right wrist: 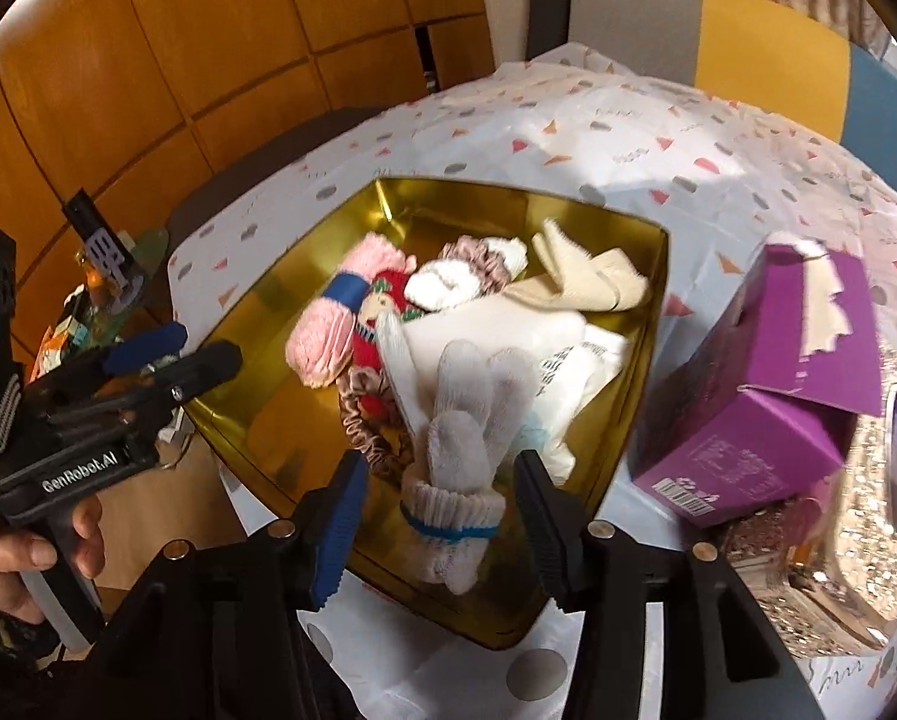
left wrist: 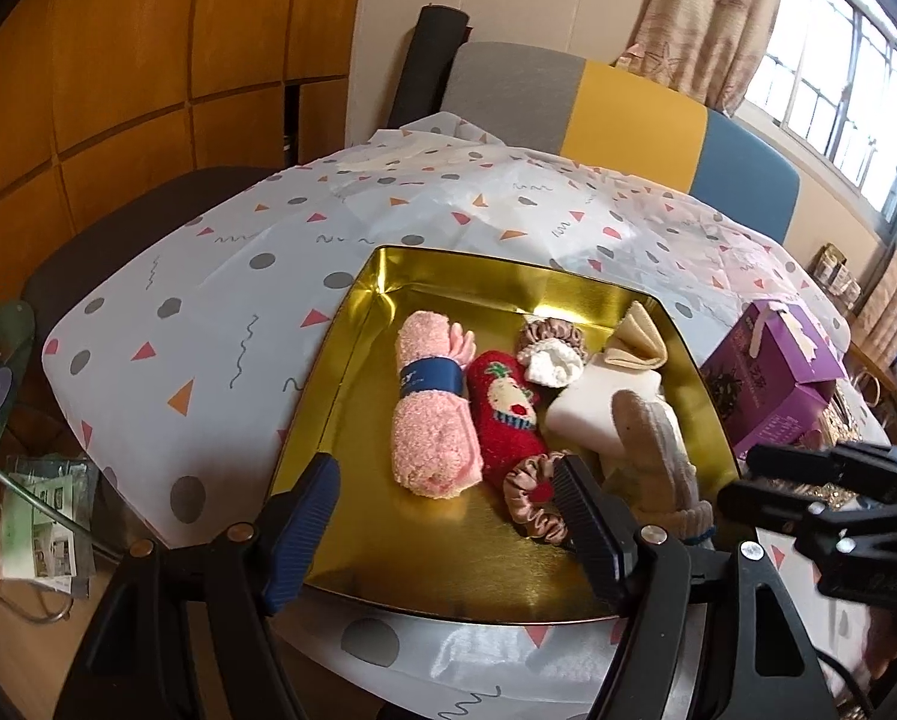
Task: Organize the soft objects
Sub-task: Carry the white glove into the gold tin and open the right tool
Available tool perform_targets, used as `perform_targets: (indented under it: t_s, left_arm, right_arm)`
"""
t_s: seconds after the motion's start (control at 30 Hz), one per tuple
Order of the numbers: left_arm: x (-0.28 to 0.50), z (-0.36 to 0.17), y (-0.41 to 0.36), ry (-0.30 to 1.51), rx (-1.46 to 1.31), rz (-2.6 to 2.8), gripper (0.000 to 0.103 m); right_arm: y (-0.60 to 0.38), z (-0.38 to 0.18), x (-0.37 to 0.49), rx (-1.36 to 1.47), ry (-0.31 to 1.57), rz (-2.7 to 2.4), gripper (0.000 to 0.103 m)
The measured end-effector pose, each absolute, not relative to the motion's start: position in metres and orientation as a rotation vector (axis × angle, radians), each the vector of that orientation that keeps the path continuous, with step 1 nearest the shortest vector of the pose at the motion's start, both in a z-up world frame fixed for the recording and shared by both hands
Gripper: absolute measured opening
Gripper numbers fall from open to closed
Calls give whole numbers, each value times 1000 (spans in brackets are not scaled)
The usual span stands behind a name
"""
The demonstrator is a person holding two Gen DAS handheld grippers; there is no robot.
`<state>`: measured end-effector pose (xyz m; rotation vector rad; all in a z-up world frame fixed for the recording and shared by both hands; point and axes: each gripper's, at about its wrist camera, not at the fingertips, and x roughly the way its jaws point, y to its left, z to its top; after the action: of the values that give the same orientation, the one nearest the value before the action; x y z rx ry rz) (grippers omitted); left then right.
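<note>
A gold tray (left wrist: 448, 264) (right wrist: 508, 192) on the patterned tablecloth holds several soft things. Among them are a pink rolled towel (left wrist: 430, 420) (right wrist: 322, 336) with a blue band, a red sock (left wrist: 508, 414) (right wrist: 376, 324), a pink scrunchie (left wrist: 532, 504) (right wrist: 364, 420), a white pad (left wrist: 592, 408) and a beige cloth (left wrist: 634, 336). A grey-white knit glove (left wrist: 658, 450) (right wrist: 472, 414) lies at the tray's near right. Its cuff sits between the fingers of my right gripper (right wrist: 441, 461), which is open with gaps on both sides. My left gripper (left wrist: 446, 463) is open above the tray's near edge, holding nothing.
A purple carton (left wrist: 766, 384) (right wrist: 778, 390) stands right of the tray, and a glittery gold object (right wrist: 856, 510) lies beside it. A grey, yellow and blue chair back (left wrist: 628, 102) is behind the table. A hand (right wrist: 28, 558) holds the left gripper's handle. Papers lie on the floor at left.
</note>
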<state>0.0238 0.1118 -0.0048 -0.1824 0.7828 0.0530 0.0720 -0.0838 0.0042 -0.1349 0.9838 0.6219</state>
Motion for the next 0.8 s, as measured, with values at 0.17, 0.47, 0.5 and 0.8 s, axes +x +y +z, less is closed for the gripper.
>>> perform_targets:
  t_s: [0.17, 0.47, 0.5, 0.8]
  left_arm:
    - [21, 0, 101, 776, -156, 35, 74]
    - [18, 7, 76, 766, -109, -26, 74]
    - [18, 7, 73, 766, -105, -33, 74]
    - [14, 15, 45, 752, -46, -107, 74]
  right_arm:
    - [-96, 19, 67, -113, 937, 605, 51]
    - [-135, 42, 59, -59, 863, 542, 51]
    - [-142, 44, 59, -49, 855, 528, 51]
    - [-198, 54, 59, 24, 811, 417, 51]
